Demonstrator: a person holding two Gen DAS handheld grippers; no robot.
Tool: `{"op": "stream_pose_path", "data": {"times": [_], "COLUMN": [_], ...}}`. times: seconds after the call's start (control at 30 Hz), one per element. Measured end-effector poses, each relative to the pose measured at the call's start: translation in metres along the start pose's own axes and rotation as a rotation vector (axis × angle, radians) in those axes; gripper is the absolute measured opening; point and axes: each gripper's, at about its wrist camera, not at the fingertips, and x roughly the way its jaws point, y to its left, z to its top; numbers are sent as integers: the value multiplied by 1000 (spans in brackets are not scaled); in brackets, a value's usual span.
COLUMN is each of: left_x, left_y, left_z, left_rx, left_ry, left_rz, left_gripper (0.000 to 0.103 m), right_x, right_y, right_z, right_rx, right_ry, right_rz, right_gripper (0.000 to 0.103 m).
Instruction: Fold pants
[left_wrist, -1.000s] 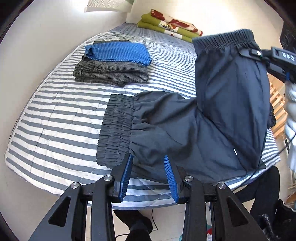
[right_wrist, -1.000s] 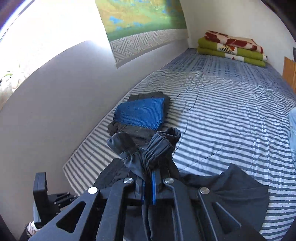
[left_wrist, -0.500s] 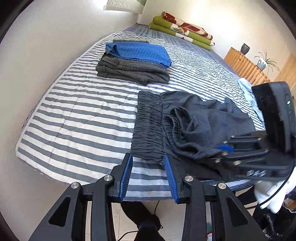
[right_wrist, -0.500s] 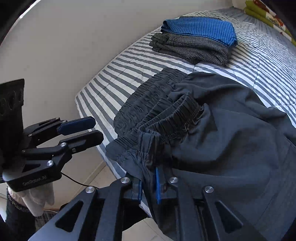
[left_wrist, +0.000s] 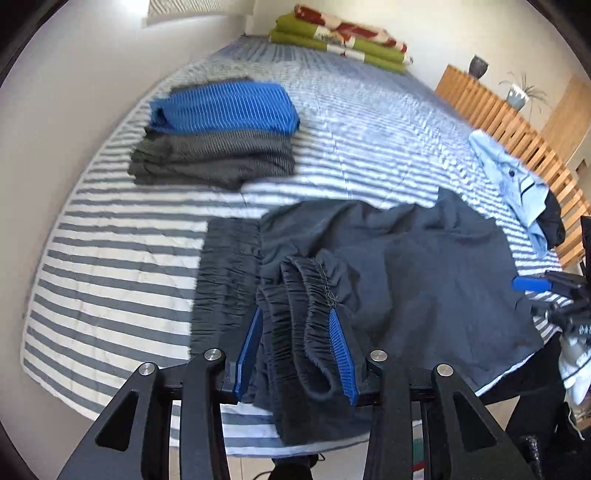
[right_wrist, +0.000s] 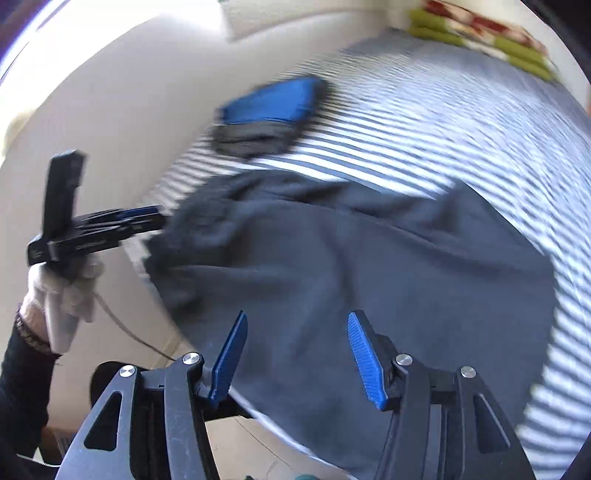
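Dark pants (left_wrist: 406, 266) lie folded across the near edge of the striped bed (left_wrist: 110, 280), with the elastic waistband (left_wrist: 225, 280) to the left. The leg cuffs (left_wrist: 299, 295) are bunched beside the waistband. My left gripper (left_wrist: 298, 347) straddles those cuffs and its jaws are closing, with the cuffs between the pads but no firm squeeze visible. It also shows in the right wrist view as the left gripper (right_wrist: 144, 218), held by a gloved hand (right_wrist: 62, 288). My right gripper (right_wrist: 295, 354) hovers over the pants (right_wrist: 369, 277), jaws opening, nothing between them.
A folded stack, blue on grey (left_wrist: 221, 129), sits farther back on the bed near the left wall. Folded green and red blankets (left_wrist: 340, 40) lie at the far end. A light blue garment (left_wrist: 517, 184) lies at the right edge, by a wooden slatted rail (left_wrist: 498, 114).
The right gripper brought the leg cuff down beside the waistband, let it go and drew back to the right. The left gripper shifted right, over the cuffs.
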Motion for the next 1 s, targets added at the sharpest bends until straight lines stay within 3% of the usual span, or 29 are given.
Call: {"op": "stream_pose_path", "data": {"times": [0.07,0.2,0.4,0.43,0.5,0.6,0.77,0.87,1.0], "left_x": [5,0,-9,-7,-1,13,18,25,17], "left_y": [-3,-2,-10,-12,-15,-20,-24,-30,-33], "left_z": [-6,-29,-35,-34,-32,-30,-21,-16,-13], "left_rx": [-2,-30,-41,-36,-28,10,5,48,43], "left_ry": [28,55,43,55,79,94,79,99,65], "left_rz": [17,30,37,45,40,137,131,151,163], "left_gripper": [18,18,19,21,45,45,45,21,14], "right_x": [5,8,19,16,15,14,13,13,11], "right_y": [-32,-67,-68,-65,-59,-55,-54,-56,-61], "right_z": [-5,-17,-19,-21,-22,-24,-32,-35,-37], "right_rx": [33,74,47,40,25,14,5,22,24], "right_ry": [18,58,75,71,66,67,85,86,84], "right_rz": [-79,-83,-39,-30,-18,-4,8,9,17], "right_gripper": [53,53,53,53,53,53,53,53,53]}}
